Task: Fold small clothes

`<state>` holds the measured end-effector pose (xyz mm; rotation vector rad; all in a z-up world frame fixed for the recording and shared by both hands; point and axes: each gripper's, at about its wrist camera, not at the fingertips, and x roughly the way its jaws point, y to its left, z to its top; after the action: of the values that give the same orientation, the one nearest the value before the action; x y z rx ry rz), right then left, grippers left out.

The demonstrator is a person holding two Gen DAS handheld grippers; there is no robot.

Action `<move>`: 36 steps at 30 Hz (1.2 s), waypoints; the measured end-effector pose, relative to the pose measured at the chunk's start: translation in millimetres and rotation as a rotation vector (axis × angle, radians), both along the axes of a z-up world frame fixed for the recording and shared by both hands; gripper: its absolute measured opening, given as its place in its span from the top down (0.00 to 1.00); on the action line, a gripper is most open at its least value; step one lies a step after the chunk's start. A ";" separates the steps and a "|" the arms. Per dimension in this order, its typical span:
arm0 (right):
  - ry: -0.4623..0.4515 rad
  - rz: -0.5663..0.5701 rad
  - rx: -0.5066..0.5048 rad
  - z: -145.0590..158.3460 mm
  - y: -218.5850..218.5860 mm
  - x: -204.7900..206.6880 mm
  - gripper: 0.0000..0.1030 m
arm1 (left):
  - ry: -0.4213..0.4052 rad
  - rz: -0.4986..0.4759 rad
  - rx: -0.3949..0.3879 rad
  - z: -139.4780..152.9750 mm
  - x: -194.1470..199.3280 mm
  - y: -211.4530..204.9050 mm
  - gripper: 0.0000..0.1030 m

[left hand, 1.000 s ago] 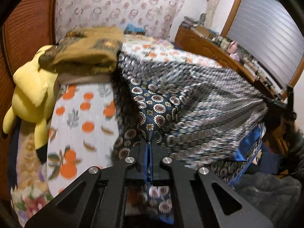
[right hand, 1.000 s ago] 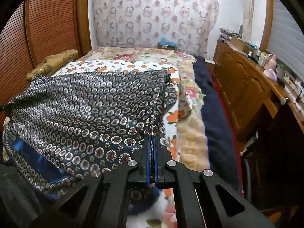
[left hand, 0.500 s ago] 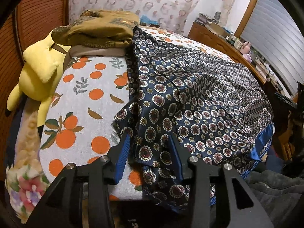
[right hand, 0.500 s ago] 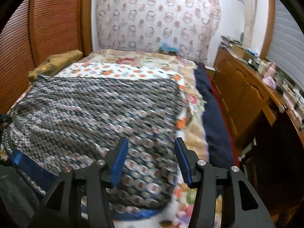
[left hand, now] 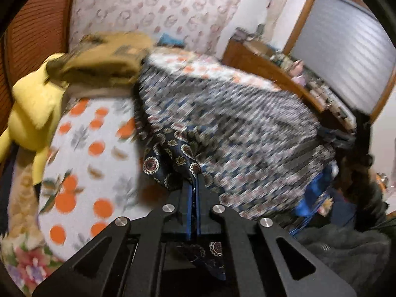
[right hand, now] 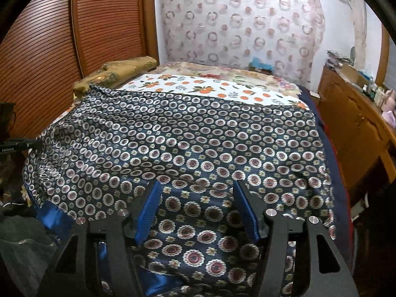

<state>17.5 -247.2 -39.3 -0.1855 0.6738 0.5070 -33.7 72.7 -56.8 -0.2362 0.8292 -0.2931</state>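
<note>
**Left claw pinching the cloth edge, right claw spread over it**

We see the patterned cloth (right hand: 188, 133) lying across the bed (right hand: 222, 91), dark blue with rows of round medallions and a plain blue band (right hand: 53, 216) along its near left edge. It covers most of the orange-print sheet; its far left corner lies beside a brown folded bundle (right hand: 118, 70) near the wall.

Left gripper (left hand: 194, 193): jaws clenched on a bunched fold of the cloth, with fabric trailing out below the pads. The left view is heavily blurred, so we cannot read the fold's shape beyond that pinch. A yellow plush toy (left hand: 32, 104) sits at the bed's left side, apart from the cloth.

Right gripper (right hand: 196, 210): jaws released and wide, holding nothing. It hovers just over the near edge of the cloth, with the blue pads (right hand: 148, 210) on either side of a flat patch.

Handling, as we judge it: thin, light and silky-looking, so it should drape and slide, not hold a crease. A single layer may slip from the pads; gathering a small tuck at the hem looks safer. We would take the right-hand grip at the near edge, level with the left pinch, so that both corners lift evenly.
</note>
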 end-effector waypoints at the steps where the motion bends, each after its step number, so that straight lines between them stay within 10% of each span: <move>1: -0.001 -0.008 0.008 -1.4 -2.1 1.7 0.39 | -0.014 -0.012 -0.005 5.2 3.8 -4.0 0.97; 12: -0.013 -0.103 0.053 2.1 -39.1 -16.6 0.39 | -0.175 -0.201 -0.009 72.6 87.1 -84.4 0.98; 33: -0.050 -0.155 0.103 6.0 -68.5 -43.1 0.39 | -0.133 -0.458 0.141 82.5 145.2 -231.5 0.97; 36: -0.050 -0.136 0.101 4.8 -62.7 -43.0 0.39 | -0.094 -0.430 0.167 72.3 144.5 -217.7 0.66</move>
<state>-25.5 -309.9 -34.4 -0.0568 0.6063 0.4040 110.9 -145.0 15.5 0.1157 0.8021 -0.6291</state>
